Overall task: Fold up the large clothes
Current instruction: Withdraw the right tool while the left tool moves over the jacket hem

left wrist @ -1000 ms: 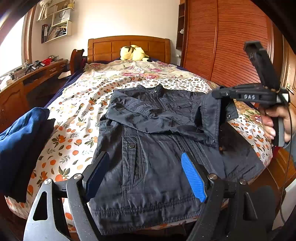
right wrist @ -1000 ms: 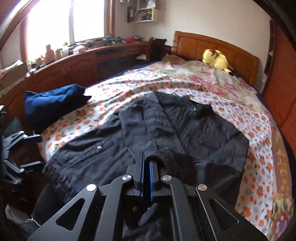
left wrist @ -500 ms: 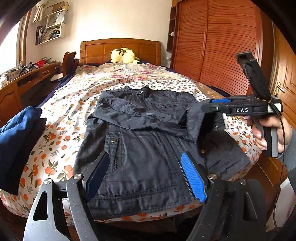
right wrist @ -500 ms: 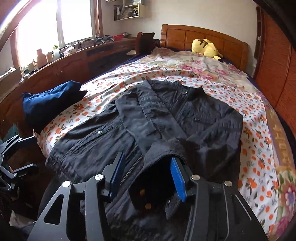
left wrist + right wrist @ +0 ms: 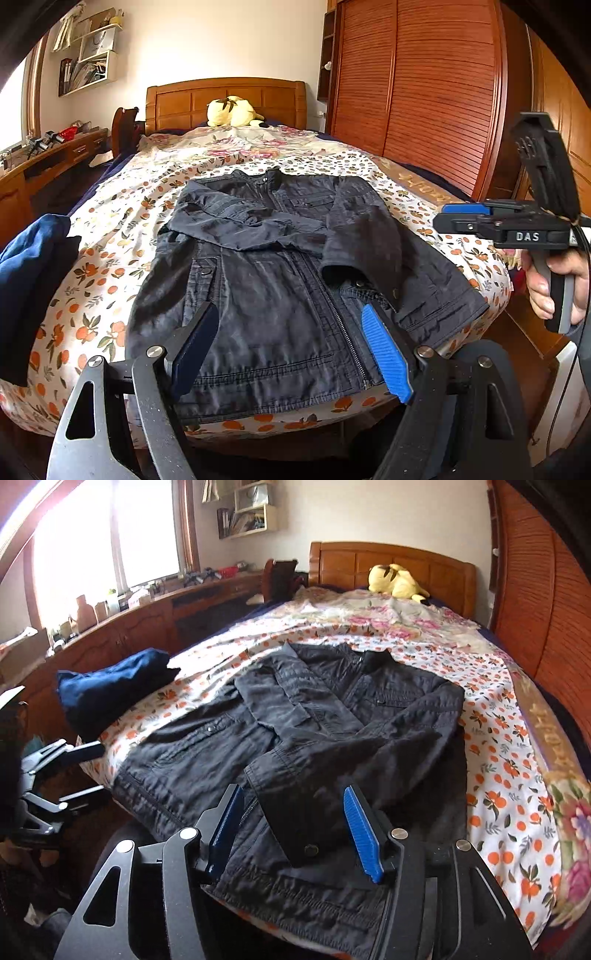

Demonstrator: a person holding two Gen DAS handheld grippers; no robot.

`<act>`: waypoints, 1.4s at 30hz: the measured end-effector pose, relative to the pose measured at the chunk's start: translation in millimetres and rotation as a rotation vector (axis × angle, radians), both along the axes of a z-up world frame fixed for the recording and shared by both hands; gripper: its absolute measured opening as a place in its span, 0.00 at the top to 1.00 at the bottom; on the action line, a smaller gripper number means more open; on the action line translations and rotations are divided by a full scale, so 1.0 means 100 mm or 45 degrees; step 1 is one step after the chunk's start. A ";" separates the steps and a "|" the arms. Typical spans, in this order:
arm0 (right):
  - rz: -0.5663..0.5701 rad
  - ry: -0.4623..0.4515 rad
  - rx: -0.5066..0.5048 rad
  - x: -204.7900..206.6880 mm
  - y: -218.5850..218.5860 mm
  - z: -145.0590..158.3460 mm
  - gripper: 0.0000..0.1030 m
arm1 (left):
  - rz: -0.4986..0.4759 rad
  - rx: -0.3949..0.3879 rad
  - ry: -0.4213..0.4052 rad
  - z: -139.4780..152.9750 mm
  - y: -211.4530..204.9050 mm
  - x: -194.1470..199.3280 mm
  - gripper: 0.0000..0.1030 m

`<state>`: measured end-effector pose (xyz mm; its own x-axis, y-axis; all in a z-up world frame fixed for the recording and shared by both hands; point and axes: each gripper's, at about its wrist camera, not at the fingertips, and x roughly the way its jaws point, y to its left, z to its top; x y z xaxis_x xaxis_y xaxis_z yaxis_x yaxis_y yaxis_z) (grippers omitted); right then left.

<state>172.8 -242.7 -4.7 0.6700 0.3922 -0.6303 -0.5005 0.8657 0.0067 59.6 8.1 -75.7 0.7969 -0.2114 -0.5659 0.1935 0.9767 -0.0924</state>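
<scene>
jacket (image 5: pixel 280 280) flat mid-frame on bed (image 5: pixel 110 236), both sleeves crossed over chest for compact fold | left tongs (image 5: pixel 291 350) spread, empty | right tongs (image 5: pixel 291 830) spread above cuff (image 5: pixel 306 823), sleeve released

wooden headboard (image 5: pixel 225 98), slatted wardrobe (image 5: pixel 417 92), bright window (image 5: pixel 92 542)

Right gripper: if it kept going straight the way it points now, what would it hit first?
Most likely the folded sleeve cuff of the dark jacket, lying between the open fingers of the right gripper. Depth is uncertain; the gripper may sit slightly above it.
</scene>
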 end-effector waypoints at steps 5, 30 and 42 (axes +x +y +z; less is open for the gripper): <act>-0.077 -0.064 -0.027 0.04 -0.09 -0.13 0.43 | -0.027 0.005 0.019 -0.07 -0.10 0.14 0.22; -0.383 -0.080 0.010 0.41 -0.31 -0.78 0.43 | -0.211 0.039 0.214 -0.54 -0.92 1.42 0.82; -0.388 -0.094 0.067 0.30 -0.35 -0.74 0.43 | 0.005 0.004 0.161 -0.15 -0.22 1.51 0.89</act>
<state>202.8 -277.6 -78.7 0.8050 0.1974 -0.5595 -0.2190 0.9753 0.0290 210.8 -14.2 -90.6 0.7199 -0.2063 -0.6627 0.1763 0.9778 -0.1129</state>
